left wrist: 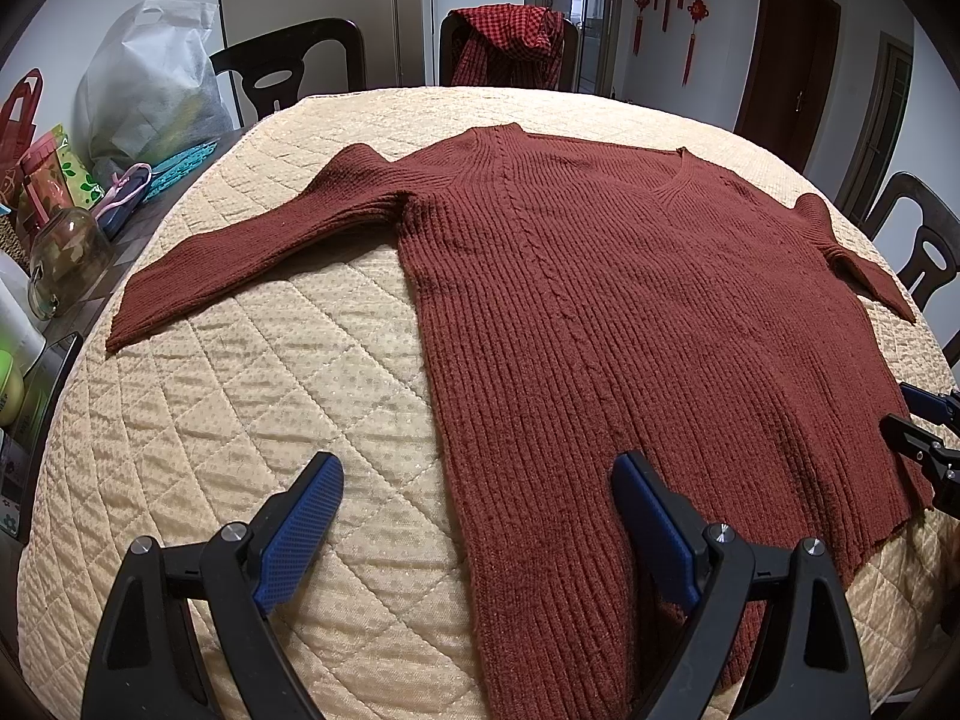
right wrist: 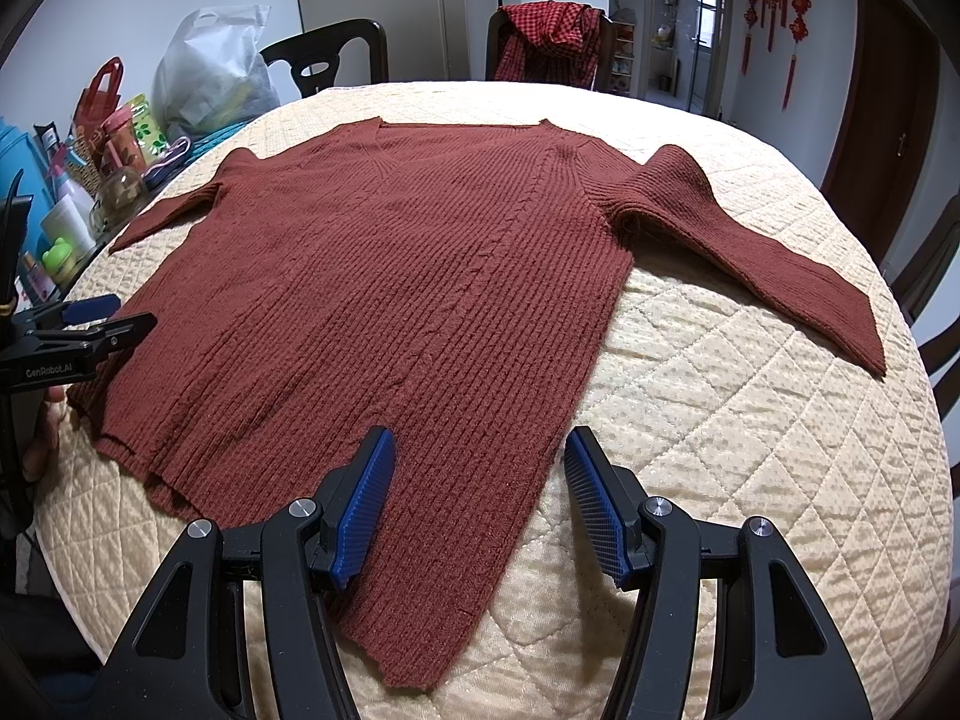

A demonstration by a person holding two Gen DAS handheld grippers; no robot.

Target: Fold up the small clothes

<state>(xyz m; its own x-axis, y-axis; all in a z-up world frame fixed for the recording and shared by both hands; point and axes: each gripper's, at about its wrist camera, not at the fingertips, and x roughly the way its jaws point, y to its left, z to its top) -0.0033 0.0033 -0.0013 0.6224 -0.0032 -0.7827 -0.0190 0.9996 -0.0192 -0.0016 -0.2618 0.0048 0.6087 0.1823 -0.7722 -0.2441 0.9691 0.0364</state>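
Left wrist: sweater (left wrist: 600, 312) hem cut off below.

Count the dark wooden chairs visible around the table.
4 visible. Far side: an empty dark wooden chair at left, and a second chair draped with red checked cloth. Right side: a third chair, and a fourth chair at the frame edge. More may be hidden.
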